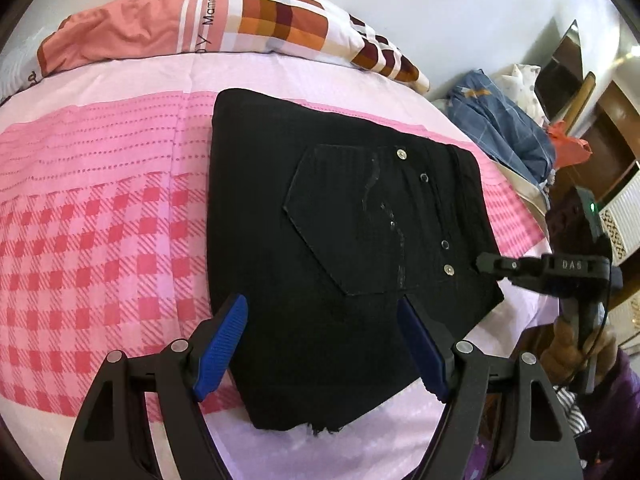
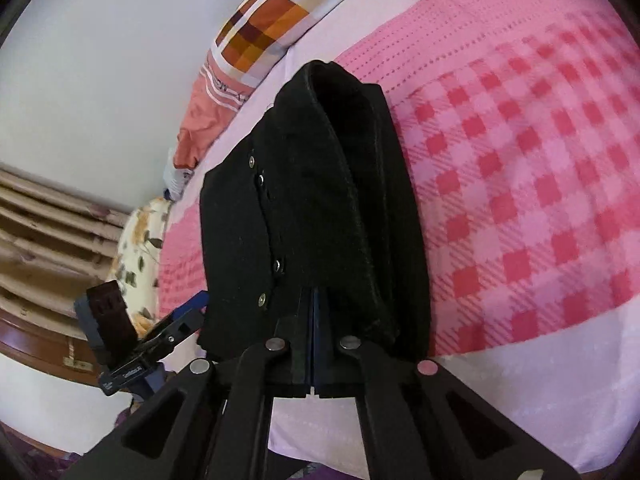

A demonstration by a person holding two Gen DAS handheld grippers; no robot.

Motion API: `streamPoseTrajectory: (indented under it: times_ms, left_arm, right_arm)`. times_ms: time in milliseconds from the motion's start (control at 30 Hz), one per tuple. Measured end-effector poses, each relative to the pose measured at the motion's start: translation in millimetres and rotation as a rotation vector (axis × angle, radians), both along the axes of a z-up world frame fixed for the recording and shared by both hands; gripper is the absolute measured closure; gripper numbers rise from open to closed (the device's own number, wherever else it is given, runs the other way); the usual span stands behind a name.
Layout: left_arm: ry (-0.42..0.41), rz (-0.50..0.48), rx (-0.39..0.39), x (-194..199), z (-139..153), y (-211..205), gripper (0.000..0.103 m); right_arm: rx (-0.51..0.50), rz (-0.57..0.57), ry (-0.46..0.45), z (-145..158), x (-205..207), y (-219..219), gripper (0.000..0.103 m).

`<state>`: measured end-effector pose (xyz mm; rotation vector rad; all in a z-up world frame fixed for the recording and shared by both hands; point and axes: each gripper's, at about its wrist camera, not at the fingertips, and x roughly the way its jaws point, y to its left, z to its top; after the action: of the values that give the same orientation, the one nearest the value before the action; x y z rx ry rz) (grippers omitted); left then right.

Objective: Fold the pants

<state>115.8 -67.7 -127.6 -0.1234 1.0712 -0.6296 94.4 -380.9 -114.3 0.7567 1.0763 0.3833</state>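
Two grippers meet your folded black pants [image 1: 352, 240] at mid-frame on the pink checked bedspread [image 1: 92, 240]. Your left gripper [image 1: 324, 344] hangs wide open above them, empty. Your right gripper [image 2: 316, 312] is fully closed, seemingly pinching the waistband edge.

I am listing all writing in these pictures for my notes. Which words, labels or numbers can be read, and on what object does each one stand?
"DAS": raised letters on the body of the right gripper, seen from the left wrist view.
"Mama's": partly readable, printed on the pillow; the letters beside it are cut off or too blurred to read.
A small white label on the left gripper, in the right wrist view: too small and blurred to read.
The pants show no writing.
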Motion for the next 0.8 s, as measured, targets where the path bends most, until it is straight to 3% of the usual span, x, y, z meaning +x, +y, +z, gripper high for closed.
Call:
streamPoseTrajectory:
  times_ms: [33,100,167,200,233,300,400,433,600,800]
  left_arm:
    - [-0.002,0.003,0.013,0.4,1.7,-1.0,0.026]
    - [-0.01,0.007,0.023,1.9,7.5,-2.9,0.026]
    - [-0.036,0.02,0.017,2.2,15.0,-4.4,0.025]
    - [-0.051,0.031,0.026,2.8,17.3,-5.5,0.024]
    - [-0.06,0.049,0.046,4.3,17.4,-7.0,0.021]
    - [-0.056,0.075,0.069,8.1,14.5,-9.6,0.021]
    - [-0.076,0.131,0.139,9.1,12.0,-13.7,0.021]
    - [-0.087,0.147,0.178,9.6,11.7,-15.7,0.021]
    - [-0.15,0.182,0.247,6.1,24.0,-21.2,0.021]
    - [-0.224,0.203,0.291,-2.6,44.0,-23.4,0.019]
  right_arm:
    - [-0.012,0.006,0.004,3.1,2.7,3.2,0.103]
    - [0.002,0.005,-0.028,15.8,3.2,4.8,0.093]
    - [-0.019,-0.026,-0.124,39.1,-0.2,6.0,0.09]
    - [-0.048,-0.032,-0.157,47.0,-1.3,8.1,0.081]
    - [-0.103,-0.046,-0.191,54.3,-1.0,11.6,0.065]
    - [-0.288,-0.073,-0.233,54.5,0.4,23.4,0.045]
    - [-0.425,0.001,-0.101,24.8,16.8,42.1,0.043]
    - [-0.467,0.001,-0.101,26.6,15.2,43.8,0.043]
    - [-0.394,-0.076,-0.196,61.0,-7.7,43.3,0.043]
    - [-0.364,-0.128,-0.233,68.9,-28.2,36.0,0.039]
